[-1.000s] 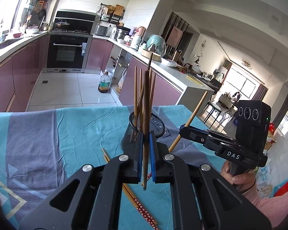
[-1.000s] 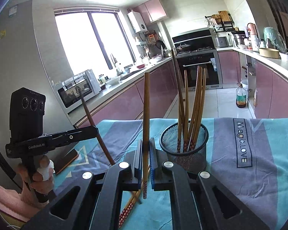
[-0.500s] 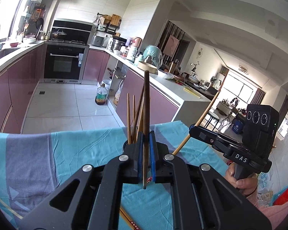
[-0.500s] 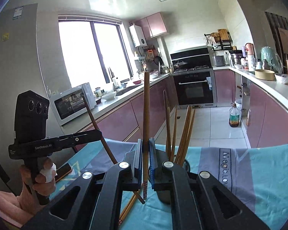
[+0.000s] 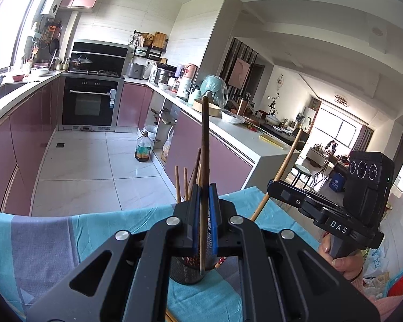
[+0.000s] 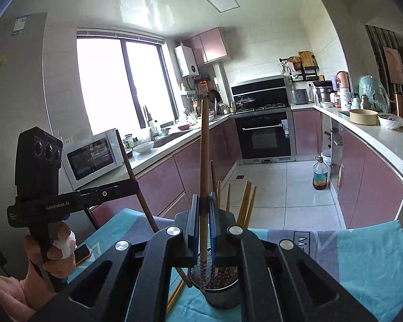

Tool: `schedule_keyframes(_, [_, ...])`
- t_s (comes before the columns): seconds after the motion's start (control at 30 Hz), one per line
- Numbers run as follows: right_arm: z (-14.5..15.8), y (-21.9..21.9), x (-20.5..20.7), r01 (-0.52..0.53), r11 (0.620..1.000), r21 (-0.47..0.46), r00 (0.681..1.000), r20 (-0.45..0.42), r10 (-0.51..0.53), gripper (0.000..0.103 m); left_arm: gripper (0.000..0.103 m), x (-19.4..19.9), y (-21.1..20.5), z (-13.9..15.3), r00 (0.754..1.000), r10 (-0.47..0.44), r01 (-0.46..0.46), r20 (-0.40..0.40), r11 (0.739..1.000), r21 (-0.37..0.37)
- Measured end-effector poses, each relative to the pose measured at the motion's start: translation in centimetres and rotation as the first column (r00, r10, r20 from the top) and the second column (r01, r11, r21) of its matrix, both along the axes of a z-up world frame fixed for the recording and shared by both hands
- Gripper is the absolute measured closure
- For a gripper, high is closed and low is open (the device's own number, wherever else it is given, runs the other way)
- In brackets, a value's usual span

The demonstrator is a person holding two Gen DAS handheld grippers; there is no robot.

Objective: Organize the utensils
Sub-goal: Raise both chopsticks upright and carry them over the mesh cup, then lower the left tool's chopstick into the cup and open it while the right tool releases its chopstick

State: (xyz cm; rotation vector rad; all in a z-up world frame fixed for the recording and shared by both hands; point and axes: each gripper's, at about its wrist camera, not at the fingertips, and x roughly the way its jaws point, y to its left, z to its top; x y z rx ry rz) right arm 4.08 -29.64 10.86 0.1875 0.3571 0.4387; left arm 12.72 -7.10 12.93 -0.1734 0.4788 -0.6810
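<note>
Dark chopstick (image 5: 204, 166) stands near upright, clamped between the blue pads of the left gripper (image 5: 204, 225); its lower tip hangs just over the rim of the mesh holder (image 5: 186, 272) below the jaws. Lighter chopstick (image 6: 204, 161) is pinched the same way in the right gripper (image 6: 204, 224), upright, its patterned lower end reaching down inside the mesh holder (image 6: 220, 292).

Holder sits directly under and just ahead of both grippers. Several more chopsticks (image 6: 245, 201) already stand in it, leaning outward past the right gripper's far side; from the left wrist view their tops (image 5: 181, 185) show just to the left of the left gripper's fingers.

From the left wrist view the right gripper (image 5: 275, 187) appears off to the right, its chopstick (image 5: 284, 166) tilted. From the right wrist view the left gripper (image 6: 134, 185) appears to the left, held by the left hand (image 6: 51, 255), its chopstick (image 6: 137, 185) slanting down toward the holder.

Loose chopsticks (image 6: 174, 295) lie on the table beneath the right gripper, left of the holder. Table carries a teal and grey cloth (image 6: 362, 257). A phone (image 6: 82, 252) lies near the left hand.
</note>
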Motion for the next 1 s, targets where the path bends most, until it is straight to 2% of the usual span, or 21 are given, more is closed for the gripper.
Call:
schedule_keyframes(0.2, [0.3, 0.1, 0.5, 0.011, 1.0, -0.006, 1.0, 0.01, -0.011, 0.098, 0.096, 0.4, -0.4, 0.6, 1.0, 0.012, -0.013, 0.018, 1.0, 0.013])
schedule_keyframes(0.4, [-0.8, 0.4, 1.0, 0.019, 1.0, -0.017, 1.0, -0.019, -0.019, 0.098, 0.096, 0.6, -0.7, 0.2, 0.999, 0.024, -0.025, 0.026, 0.999, 0.031])
schedule_keyframes(0.73, [-2.4, 0.7, 1.9, 0.017, 1.0, -0.021, 0.997, -0.074, -0.018, 0.098, 0.096, 1.2, -1.2, 1.2, 0.999, 0.013, -0.013, 0.034, 1.0, 0.005])
schedule_keyframes(1.0, [-3.6, 1.1, 3.0, 0.005, 0.999, -0.034, 0.992, -0.126, -0.009, 0.098, 0.096, 2.3, -1.6, -0.7, 1.0, -0.009, 0.012, -0.026, 0.996, 0.093])
